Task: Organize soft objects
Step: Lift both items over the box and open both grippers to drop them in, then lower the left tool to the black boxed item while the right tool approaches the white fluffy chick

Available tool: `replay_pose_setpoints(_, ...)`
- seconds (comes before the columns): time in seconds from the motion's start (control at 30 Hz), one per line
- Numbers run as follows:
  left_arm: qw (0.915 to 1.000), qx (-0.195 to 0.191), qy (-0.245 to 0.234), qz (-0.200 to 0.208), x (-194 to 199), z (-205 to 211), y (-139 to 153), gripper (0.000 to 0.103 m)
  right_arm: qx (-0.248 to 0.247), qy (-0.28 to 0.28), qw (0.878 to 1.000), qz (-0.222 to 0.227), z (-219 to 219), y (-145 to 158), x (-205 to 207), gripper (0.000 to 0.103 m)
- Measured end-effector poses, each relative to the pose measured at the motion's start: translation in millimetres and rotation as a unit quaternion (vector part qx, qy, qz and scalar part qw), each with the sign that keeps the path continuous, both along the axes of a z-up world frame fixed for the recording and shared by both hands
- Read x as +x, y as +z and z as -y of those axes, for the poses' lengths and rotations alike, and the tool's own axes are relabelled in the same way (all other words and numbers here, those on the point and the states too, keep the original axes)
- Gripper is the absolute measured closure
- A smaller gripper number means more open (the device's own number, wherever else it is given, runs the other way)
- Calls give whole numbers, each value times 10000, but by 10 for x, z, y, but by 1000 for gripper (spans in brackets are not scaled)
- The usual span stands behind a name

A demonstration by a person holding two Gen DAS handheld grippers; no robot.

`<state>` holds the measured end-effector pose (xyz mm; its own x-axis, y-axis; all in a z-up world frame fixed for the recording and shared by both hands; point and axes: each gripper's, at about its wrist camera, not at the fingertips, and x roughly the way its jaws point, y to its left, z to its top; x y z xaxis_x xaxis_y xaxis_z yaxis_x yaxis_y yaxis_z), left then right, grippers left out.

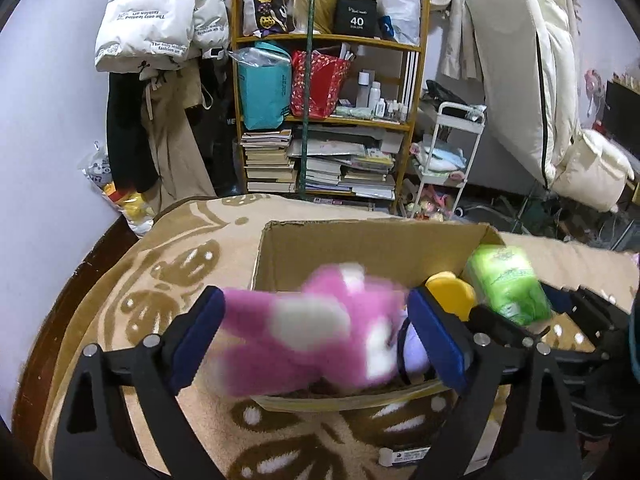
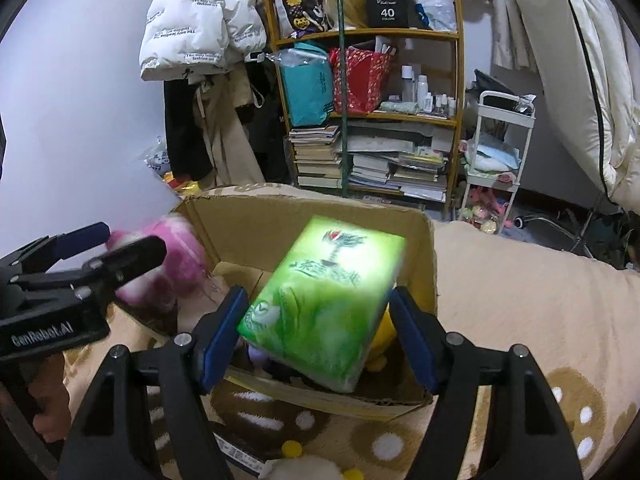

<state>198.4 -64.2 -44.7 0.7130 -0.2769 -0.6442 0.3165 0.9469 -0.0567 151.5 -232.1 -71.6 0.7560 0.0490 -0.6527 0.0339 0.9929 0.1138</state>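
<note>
"GenRobot.AI" printed on left gripper [image 2: 132, 256]. Over the cardboard box [image 1: 360, 248]: left jaws spread, blurred pink plush [image 1: 316, 332] between them; right gripper [image 2: 320, 336] clamped on green tissue pack [image 2: 324, 300].

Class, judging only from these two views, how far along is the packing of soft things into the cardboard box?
Done: a yellow toy and a purple item already lie in the box. In hand: the pink plush sits blurred between the left gripper's wide jaws over the box; the green tissue pack sits between the right gripper's jaws above it. Left: a pale plush on the blanket.
</note>
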Motion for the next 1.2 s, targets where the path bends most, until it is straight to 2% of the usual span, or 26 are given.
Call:
replay_pose_setpoints(0.1, 9999, -62, 90, -47, 16, -46, 19, 11, -6, 45, 10000, -2, -8, -6, -11, 24)
replay_pose_setpoints(0.13, 9999, -57, 114, -48, 24, -54, 25, 11, -12, 58, 10000, -1, -10, -6, -16, 20)
replay_pose_setpoints(0.17, 9998, -25, 164, -49, 32, -76, 40, 11, -18, 62, 10000, 13, -15, -2, -22, 11)
replay_pose_setpoints(0.2, 9998, 23, 198, -36, 35, -86, 48, 11, -20, 51, 10000, 39, -15, 4, -36, 9)
replay_pose_setpoints(0.33, 9993, 278, 261, -6, 13, -138, 78, 11, 31, 83, 10000, 25, -13, 49, -99, 8)
replay_pose_setpoints(0.47, 9991, 252, 330, -114, -15, -213, 125, 11, 75, 11, 9999, 119, 7, 131, -196, 2)
replay_pose_setpoints(0.6, 9986, 260, 427, -199, -73, -275, 165, 10, 152, -86, 9998, 122, 58, 188, -275, 2)
replay_pose_setpoints(0.77, 9979, 138, 380, -514, -164, -362, 106, 7, 290, -266, 9992, 72, 166, 234, -409, 2)
replay_pose_setpoints(0.97, 9977, 370, 210, -520, -287, -273, 72, 7, 486, -432, 9979, -5, 289, 269, -525, 2)
replay_pose_setpoints(1.2, 9960, 139, -58, -882, -370, -233, 103, 7, 590, -534, 9968, -38, 341, 312, -628, 2)
